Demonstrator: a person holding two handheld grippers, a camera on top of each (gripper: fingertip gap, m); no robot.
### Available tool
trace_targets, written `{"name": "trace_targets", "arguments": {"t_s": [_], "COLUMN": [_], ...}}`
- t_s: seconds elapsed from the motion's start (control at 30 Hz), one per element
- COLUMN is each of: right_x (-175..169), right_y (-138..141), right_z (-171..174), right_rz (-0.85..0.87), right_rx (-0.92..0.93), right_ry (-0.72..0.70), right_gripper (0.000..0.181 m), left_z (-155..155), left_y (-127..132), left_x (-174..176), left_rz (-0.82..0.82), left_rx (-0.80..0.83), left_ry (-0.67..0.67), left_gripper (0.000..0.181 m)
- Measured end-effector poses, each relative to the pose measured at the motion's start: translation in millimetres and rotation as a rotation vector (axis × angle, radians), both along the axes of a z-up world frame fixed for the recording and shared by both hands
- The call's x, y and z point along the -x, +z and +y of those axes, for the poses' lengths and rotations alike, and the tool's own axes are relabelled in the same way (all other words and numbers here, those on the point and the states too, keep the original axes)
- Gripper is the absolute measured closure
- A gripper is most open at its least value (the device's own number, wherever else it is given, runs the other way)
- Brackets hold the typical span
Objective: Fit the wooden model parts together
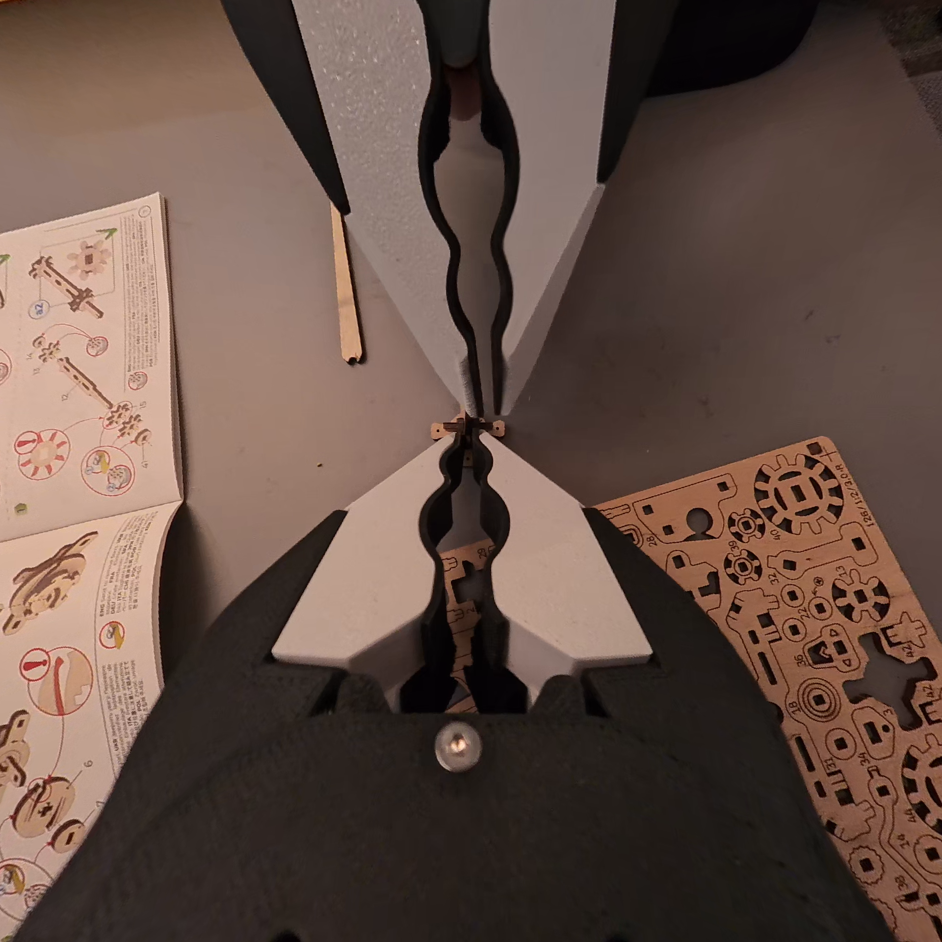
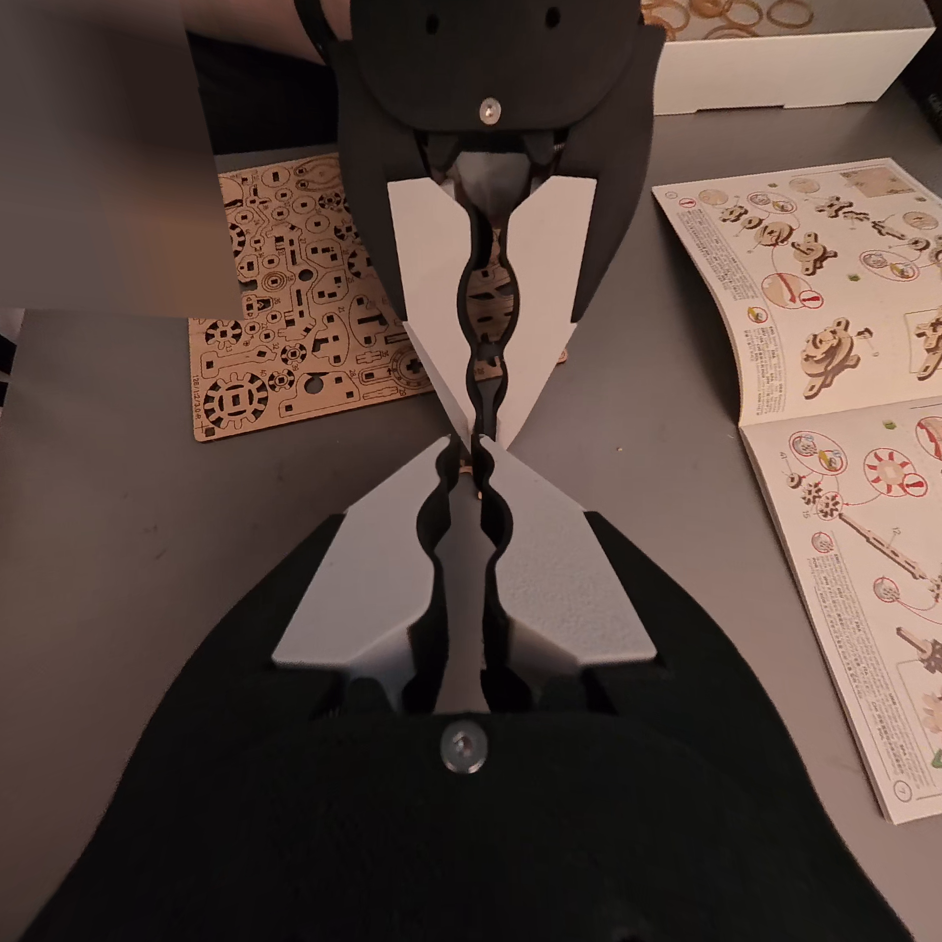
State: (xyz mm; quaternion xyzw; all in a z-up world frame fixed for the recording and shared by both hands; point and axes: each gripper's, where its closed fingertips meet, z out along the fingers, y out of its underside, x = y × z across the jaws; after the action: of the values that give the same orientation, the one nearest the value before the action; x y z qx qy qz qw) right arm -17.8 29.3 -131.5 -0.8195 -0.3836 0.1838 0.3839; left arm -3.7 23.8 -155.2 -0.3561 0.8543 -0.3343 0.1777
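Two small wooden parts (image 1: pixel 468 429) are pinched tip to tip between the closed left gripper (image 1: pixel 466 448) and closed right gripper (image 2: pixel 468 461). Seating appears unfinished; the parts sheet (image 1: pixel 795 611) beside the fingers holds many pieces.

Black grippers, white fingers (image 1: pixel 540 550), silver screws (image 1: pixel 458 748)

My left gripper (image 1: pixel 466 448) and right gripper (image 1: pixel 484 408) meet tip to tip, pinching small wooden parts (image 1: pixel 466 428) above the grey surface (image 1: pixel 713 306).
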Motion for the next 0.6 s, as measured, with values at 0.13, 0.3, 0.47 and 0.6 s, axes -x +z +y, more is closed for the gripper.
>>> {"name": "trace_targets", "arguments": {"t_s": [0.13, 0.3, 0.47, 0.6], "right_x": [0.0, -0.8, -1.6, -1.3], "right_y": [0.2, -0.1, -1.0, -0.8], "right_z": [0.4, 2.8, 3.5, 3.2], "right_rz": [-0.004, -0.015, 0.0, 0.002], "right_rx": [-0.006, -0.025, -0.014, -0.014], "right_ry": [0.001, -0.002, -0.008, -0.005], "right_gripper": [0.18, 0.179, 0.181, 0.18], "left_z": [0.0, -0.1, -0.3, -0.3], "left_y": [0.0, 0.0, -0.1, -0.2], "left_x": [0.0, -0.1, -0.2, -0.4], "left_rz": [0.001, 0.001, 0.002, 0.001], "left_rx": [0.004, 0.007, 0.01, 0.007], "left_ry": [0.0, -0.002, -0.002, -0.001], "left_gripper": [0.18, 0.18, 0.18, 0.18]}}
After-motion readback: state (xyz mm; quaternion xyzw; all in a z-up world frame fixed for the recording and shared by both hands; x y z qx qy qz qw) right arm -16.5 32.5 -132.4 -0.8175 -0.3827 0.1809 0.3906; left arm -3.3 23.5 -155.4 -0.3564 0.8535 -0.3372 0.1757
